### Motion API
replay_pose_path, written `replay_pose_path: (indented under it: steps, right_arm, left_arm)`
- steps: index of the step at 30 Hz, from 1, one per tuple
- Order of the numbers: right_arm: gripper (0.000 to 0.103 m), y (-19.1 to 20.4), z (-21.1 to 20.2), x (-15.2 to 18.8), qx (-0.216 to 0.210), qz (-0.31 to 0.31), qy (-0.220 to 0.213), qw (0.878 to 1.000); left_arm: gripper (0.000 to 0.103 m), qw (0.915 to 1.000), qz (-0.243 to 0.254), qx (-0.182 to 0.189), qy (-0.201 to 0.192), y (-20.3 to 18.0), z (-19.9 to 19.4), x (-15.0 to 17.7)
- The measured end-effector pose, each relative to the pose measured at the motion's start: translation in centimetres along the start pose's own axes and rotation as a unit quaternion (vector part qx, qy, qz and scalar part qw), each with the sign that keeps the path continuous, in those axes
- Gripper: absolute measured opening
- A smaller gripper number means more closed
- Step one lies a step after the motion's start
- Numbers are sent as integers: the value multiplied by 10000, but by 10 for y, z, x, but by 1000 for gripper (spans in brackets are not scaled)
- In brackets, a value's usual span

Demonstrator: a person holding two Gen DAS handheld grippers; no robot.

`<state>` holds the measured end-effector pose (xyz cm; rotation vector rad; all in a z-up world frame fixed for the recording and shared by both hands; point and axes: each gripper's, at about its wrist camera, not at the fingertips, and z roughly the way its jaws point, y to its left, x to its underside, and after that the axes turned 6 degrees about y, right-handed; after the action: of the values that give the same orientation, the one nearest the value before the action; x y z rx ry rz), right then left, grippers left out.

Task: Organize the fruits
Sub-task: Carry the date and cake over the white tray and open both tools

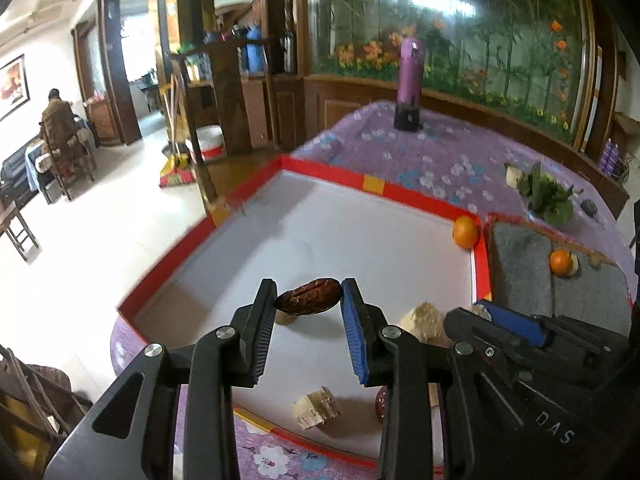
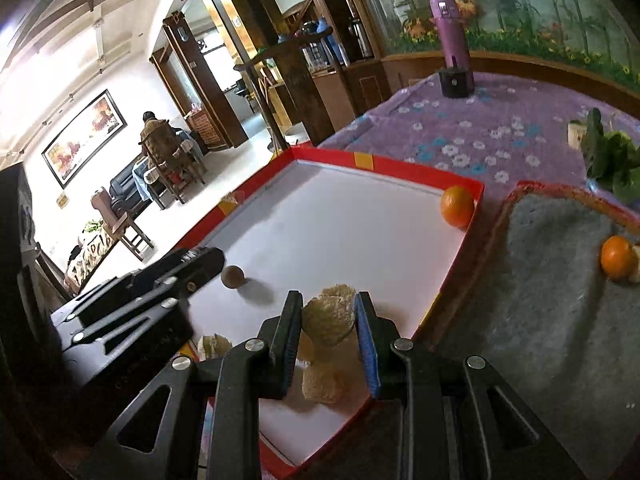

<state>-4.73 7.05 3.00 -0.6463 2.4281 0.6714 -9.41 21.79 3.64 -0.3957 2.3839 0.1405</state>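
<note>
My left gripper (image 1: pixel 308 295) is shut on a dark brown wrinkled date (image 1: pixel 309 301) and holds it above the white floor of a red-rimmed tray (image 1: pixel 344 178). My right gripper (image 2: pixel 329 311) is shut on a beige rough-skinned fruit (image 2: pixel 329 318) over the tray's near right part (image 2: pixel 456 276). An orange (image 1: pixel 465 231) lies in the tray's far right corner, also in the right wrist view (image 2: pixel 457 205). A second orange (image 2: pixel 618 257) lies on a grey mat (image 2: pixel 560 280) to the right. Beige chunks (image 1: pixel 316 407) and a small brown ball (image 2: pixel 232 277) lie in the tray.
The tray and mat sit on a purple flowered cloth (image 1: pixel 440 156). A purple bottle (image 1: pixel 409 80) on a black base stands at the back. Leafy greens (image 1: pixel 544 196) lie at the far right. The table's left edge drops to a tiled floor (image 1: pixel 80 260).
</note>
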Motion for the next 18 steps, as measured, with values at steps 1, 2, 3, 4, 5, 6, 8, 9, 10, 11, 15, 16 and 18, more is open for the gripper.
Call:
replay_pose_path:
  steps: [1, 2, 3, 4, 5, 6, 8, 9, 10, 11, 15, 16, 18]
  right_arm:
    - [27, 0, 2, 0, 9, 3, 26, 10000]
    - [27, -1, 6, -1, 7, 13, 58, 10000]
    - [27, -1, 9, -2, -15, 18, 100, 9999]
    - [27, -1, 10, -1, -17, 7, 117, 9999]
    - [28, 0, 12, -2, -10, -9, 134, 9999]
    - [30, 0, 13, -2, -5, -23, 160, 9999]
    - [30, 0, 16, -3, -20, -43, 183, 9998]
    - [30, 0, 16, -3, -23, -42, 190, 9998]
    - [30, -1, 15, -3, -48, -37, 181, 9998]
    - [30, -1, 14, -4, -67, -33, 157, 9998]
    - [31, -6, 3, -5, -127, 59, -6, 9999]
    - [31, -7, -1, -6, -131, 88, -49, 9999]
    - [32, -11, -8, -7, -138, 145, -135, 9997]
  left_arm:
    - [31, 10000, -36, 37, 79, 1, 4, 0]
    - [31, 9999, -59, 71, 143, 1, 8, 0]
    - [31, 9997, -72, 98, 199, 1, 11, 1]
    - [31, 9996, -74, 104, 247, 1, 14, 1]
    - [31, 9995, -80, 106, 291, 1, 17, 2]
    - [31, 9994, -89, 114, 309, 1, 18, 2]
    - [31, 9992, -114, 140, 351, 1, 20, 2]
    - [31, 9990, -137, 167, 389, 1, 21, 2]
    - [31, 9988, -156, 195, 415, 2, 21, 1]
    - [31, 9986, -175, 245, 436, 2, 21, 1]
    - [37, 9987, -162, 318, 373, 0, 13, -1]
    - [37, 9987, -147, 337, 339, -1, 10, -2]
    - [39, 9989, -121, 371, 247, -4, 2, -4]
